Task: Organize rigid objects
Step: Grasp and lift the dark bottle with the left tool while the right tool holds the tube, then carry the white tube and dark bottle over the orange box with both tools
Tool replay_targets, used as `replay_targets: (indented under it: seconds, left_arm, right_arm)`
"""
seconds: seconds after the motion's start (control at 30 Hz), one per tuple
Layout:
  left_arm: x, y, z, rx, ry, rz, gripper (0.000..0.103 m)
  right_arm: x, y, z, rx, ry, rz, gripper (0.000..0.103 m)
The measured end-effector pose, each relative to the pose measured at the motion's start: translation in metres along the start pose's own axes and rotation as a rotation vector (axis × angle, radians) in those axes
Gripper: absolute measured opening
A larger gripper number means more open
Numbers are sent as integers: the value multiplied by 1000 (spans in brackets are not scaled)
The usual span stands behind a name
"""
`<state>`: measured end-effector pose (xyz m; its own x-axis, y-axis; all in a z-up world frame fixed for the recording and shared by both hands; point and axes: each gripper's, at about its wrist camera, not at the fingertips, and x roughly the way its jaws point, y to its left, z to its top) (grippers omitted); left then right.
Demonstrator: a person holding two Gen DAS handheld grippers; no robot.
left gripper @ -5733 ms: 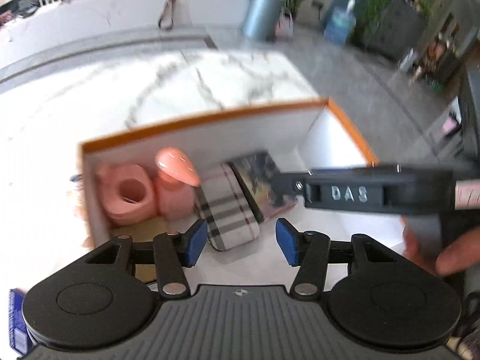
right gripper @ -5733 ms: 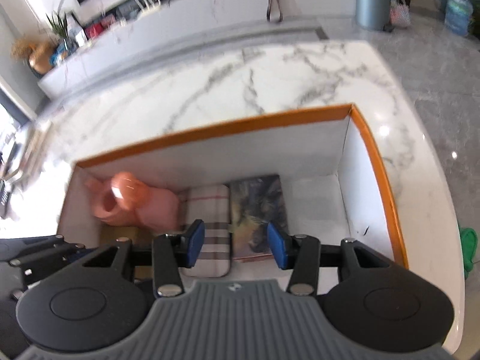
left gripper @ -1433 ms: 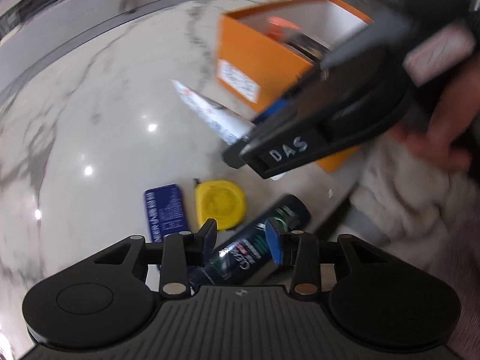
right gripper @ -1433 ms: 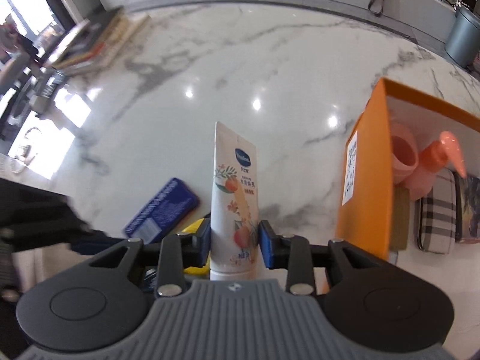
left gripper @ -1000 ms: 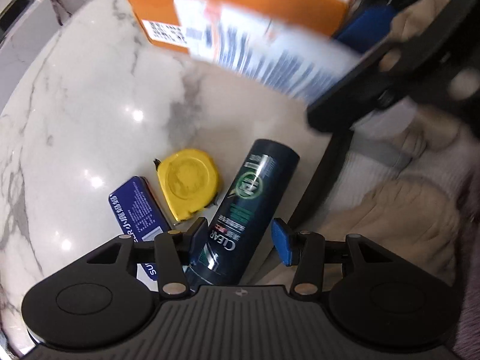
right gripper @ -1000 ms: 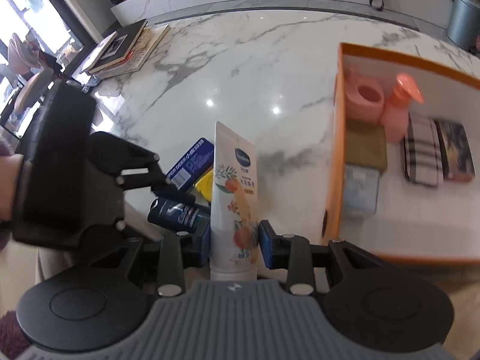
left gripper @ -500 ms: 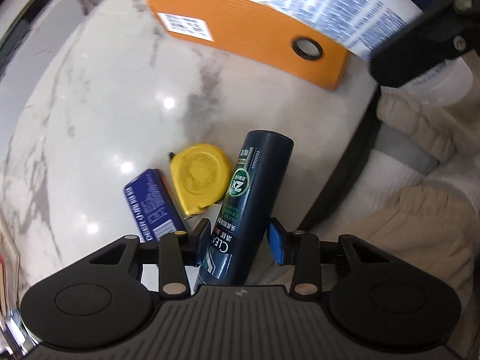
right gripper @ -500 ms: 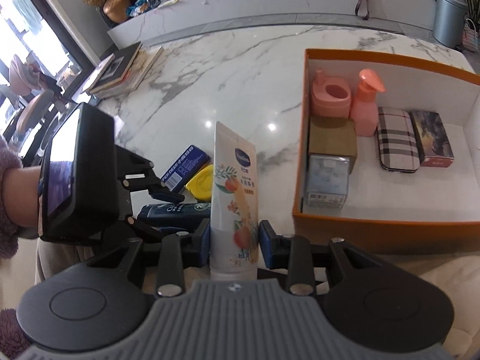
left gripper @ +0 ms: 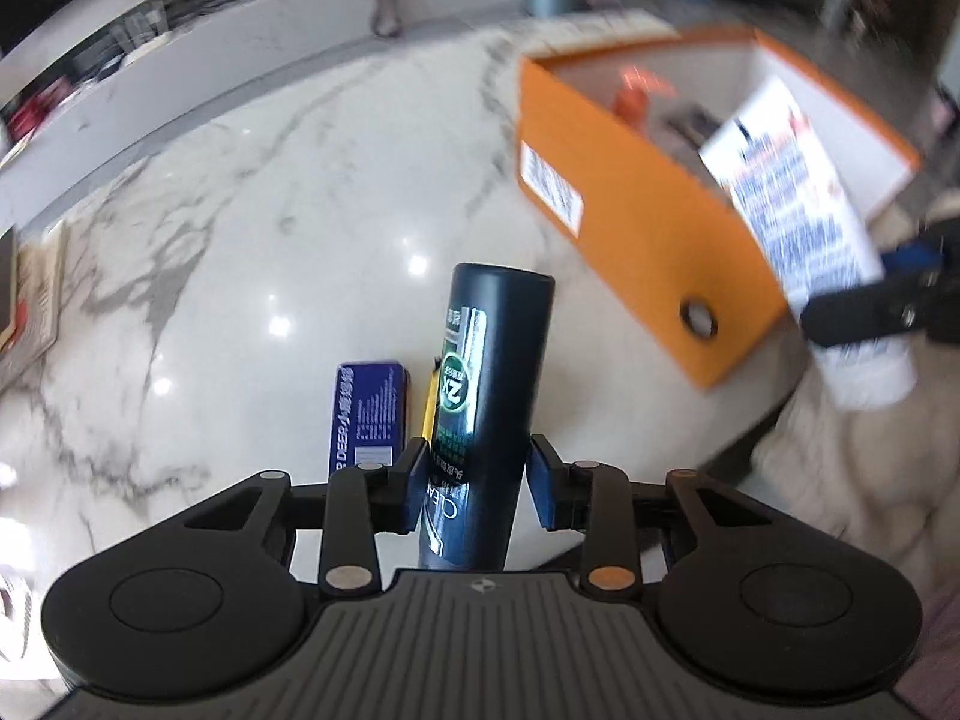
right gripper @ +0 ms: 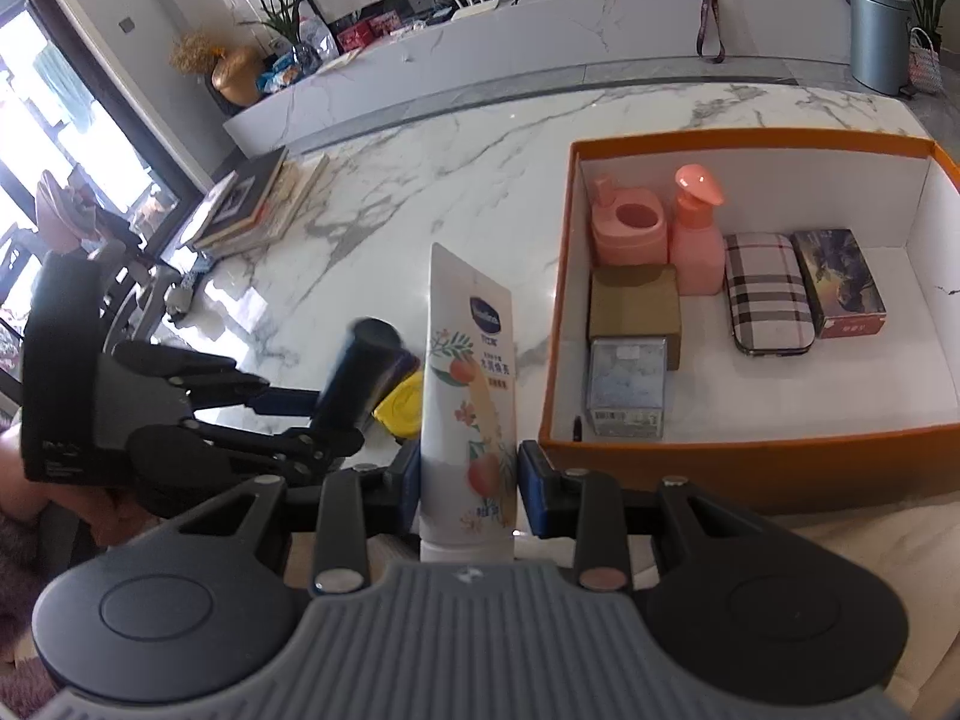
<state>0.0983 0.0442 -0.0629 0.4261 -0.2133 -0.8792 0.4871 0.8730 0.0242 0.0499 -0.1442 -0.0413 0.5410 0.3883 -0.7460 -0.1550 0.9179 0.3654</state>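
My left gripper point(left gripper: 477, 495) is shut on a dark blue shampoo bottle point(left gripper: 489, 396) and holds it above the marble table. My right gripper point(right gripper: 468, 483) is shut on a white lotion tube point(right gripper: 468, 384), held upright left of the orange box point(right gripper: 750, 462). The box holds a pink cup point(right gripper: 630, 228), a pink pump bottle point(right gripper: 696, 240), a brown box point(right gripper: 635, 306), a clear box point(right gripper: 627, 384), a plaid case point(right gripper: 768, 294) and a dark printed box point(right gripper: 839, 282). In the right wrist view the left gripper point(right gripper: 288, 414) holds the bottle point(right gripper: 360, 372) at left.
A blue tin point(left gripper: 366, 414) and a yellow tape measure point(right gripper: 402, 402) lie on the marble table point(left gripper: 240, 240) near its front edge. A stack of books point(right gripper: 252, 204) lies at the table's far left. The orange box point(left gripper: 636, 222) stands at right.
My left gripper has closed on the shampoo bottle and lifted it off the table, tilting upward. My right gripper has kept the lotion tube and shifted slightly toward the box.
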Motion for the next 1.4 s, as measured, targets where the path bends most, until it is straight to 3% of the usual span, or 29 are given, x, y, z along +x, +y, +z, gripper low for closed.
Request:
replay_targets:
  seconds: [0.2, 0.37, 0.53, 0.67, 0.83, 0.97, 1.17, 1.4]
  left_arm:
    - [-30, 6, 17, -157, -98, -60, 38]
    - [-54, 2, 36, -226, -174, -150, 38]
    - [-69, -12, 68, -274, -236, -273, 37]
    - [-60, -30, 99, -317, -247, -377, 37]
    - [-10, -51, 124, -431, -166, -460, 37]
    - [36, -68, 132, -515, -75, -478, 37]
    - [84, -77, 135, -643, 38, -424, 36]
    - [111, -80, 133, -741, 100, -345, 36]
  right_arm:
    - [-11, -14, 8, 43, -51, 14, 35]
    - [-22, -22, 21, 58, -94, 27, 35]
    - [-34, -34, 46, 54, -130, 71, 35]
    - [-43, -48, 65, 57, -149, 68, 35]
    - [-49, -82, 78, 67, -132, 18, 35]
    - [-36, -110, 76, 74, -71, -39, 35]
    - [0, -148, 67, 107, 58, -52, 35]
    - [32, -167, 65, 111, 164, -21, 35]
